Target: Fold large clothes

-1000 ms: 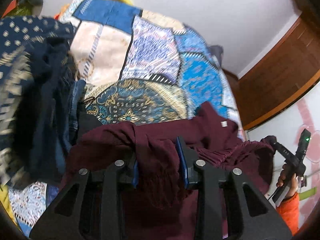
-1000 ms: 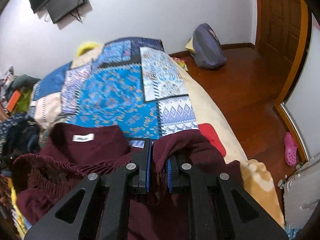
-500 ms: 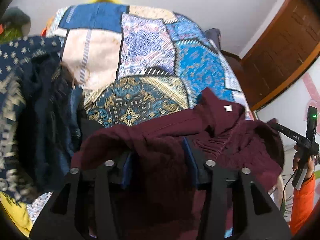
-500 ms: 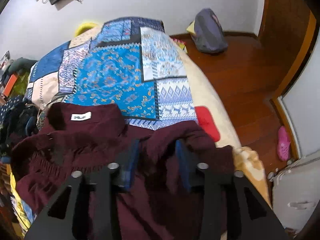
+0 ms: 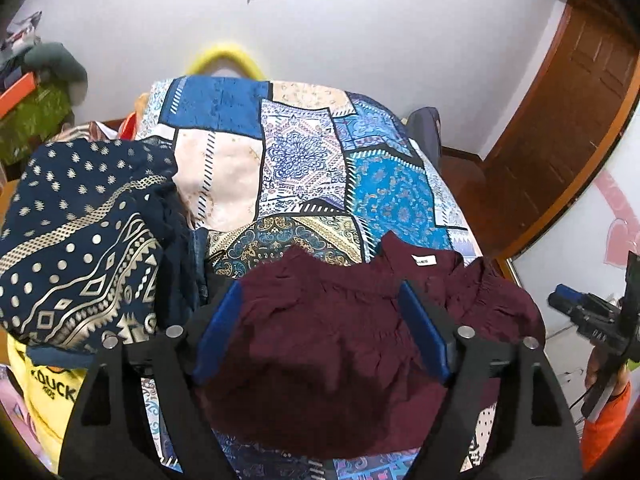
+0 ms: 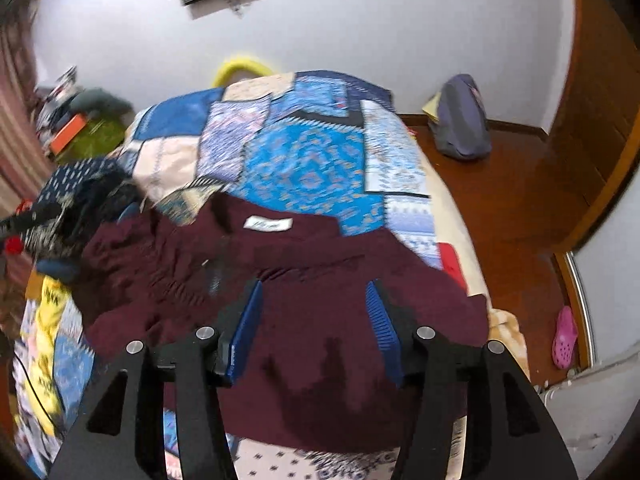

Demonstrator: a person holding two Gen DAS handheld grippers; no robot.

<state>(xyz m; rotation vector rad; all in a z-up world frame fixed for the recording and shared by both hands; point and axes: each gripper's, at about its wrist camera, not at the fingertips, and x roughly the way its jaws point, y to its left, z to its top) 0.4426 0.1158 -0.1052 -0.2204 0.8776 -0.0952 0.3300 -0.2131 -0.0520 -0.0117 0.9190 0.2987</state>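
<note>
We are looking across the big bed with its blue, cream and teal patchwork bedspread (image 5: 304, 152), and the crumpled maroon knit garment (image 5: 332, 344) is now lying loose on its near end, white neck label (image 6: 267, 224) facing up; a second ago both grippers were pinching bunches of this cloth, and since then both have let go and pulled back above it. The heap of dark navy clothes with gold dots and zigzags (image 5: 76, 240) is sitting at the garment's left, with a yellow printed shirt (image 5: 48, 388) poking out beneath it. Only the right wrist view is showing us the red-brown wooden floor (image 6: 500, 208), the grey-purple backpack slumped against the wall (image 6: 460, 120) and a pink clog (image 6: 564, 336) by the door frame; only the left wrist view is catching the other hand-held tool at the right edge, gripped by a hand in an orange sleeve (image 5: 604, 420). The left gripper (image 5: 320, 296) is hanging with its blue-padded fingers spread wide, the maroon cloth lying between and below them, unclamped. The right gripper (image 6: 314, 292) is likewise standing wide apart over the garment's lower half, holding nothing.
</note>
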